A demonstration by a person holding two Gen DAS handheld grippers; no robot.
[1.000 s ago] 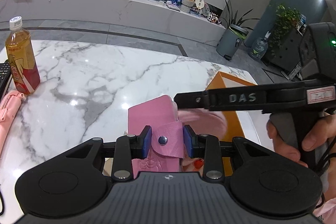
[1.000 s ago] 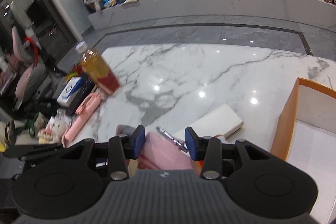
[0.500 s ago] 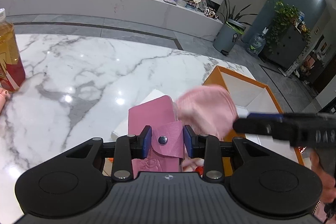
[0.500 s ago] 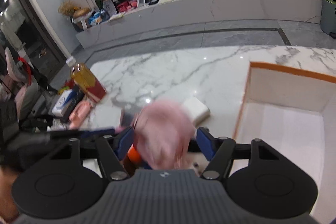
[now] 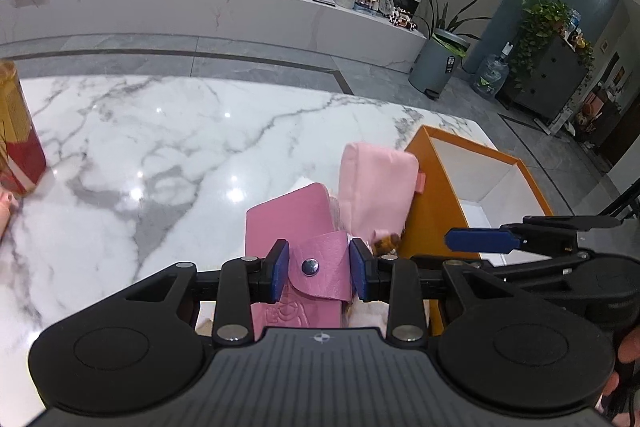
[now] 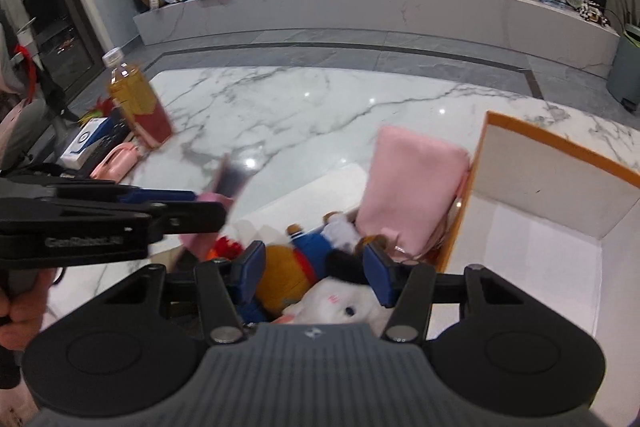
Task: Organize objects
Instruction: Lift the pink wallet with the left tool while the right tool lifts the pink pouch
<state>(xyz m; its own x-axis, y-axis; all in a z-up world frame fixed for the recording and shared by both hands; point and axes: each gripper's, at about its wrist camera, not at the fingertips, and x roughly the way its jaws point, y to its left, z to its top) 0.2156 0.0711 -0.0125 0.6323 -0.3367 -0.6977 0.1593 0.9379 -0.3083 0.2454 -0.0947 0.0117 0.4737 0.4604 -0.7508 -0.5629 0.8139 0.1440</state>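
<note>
My left gripper (image 5: 319, 269) is shut on a pink snap wallet (image 5: 288, 219), its pads on the strap; the right wrist view shows the gripper and the wallet (image 6: 208, 205) blurred at the left. A soft pink pouch (image 5: 376, 183) (image 6: 416, 187) stands free, leaning on the outer wall of the orange box (image 5: 436, 203) (image 6: 560, 143). My right gripper (image 6: 314, 269) hovers over a heap of plush toys. Its jaws are closing, with a brown bear in blue (image 6: 296, 267) between the pads, which do not press on it. A white plush (image 6: 340, 307) lies just beneath.
A tea bottle (image 6: 138, 103) (image 5: 18, 139) stands at the table's left, with a pink phone-like item (image 6: 116, 163) and boxes beside it. A flat white box (image 6: 320, 187) lies under the toys. A hand (image 6: 24, 303) grips the left handle.
The right gripper let go of the pink pouch, which now rests against the orange box, and swung right over the plush toys. The left gripper still holds the wallet.
</note>
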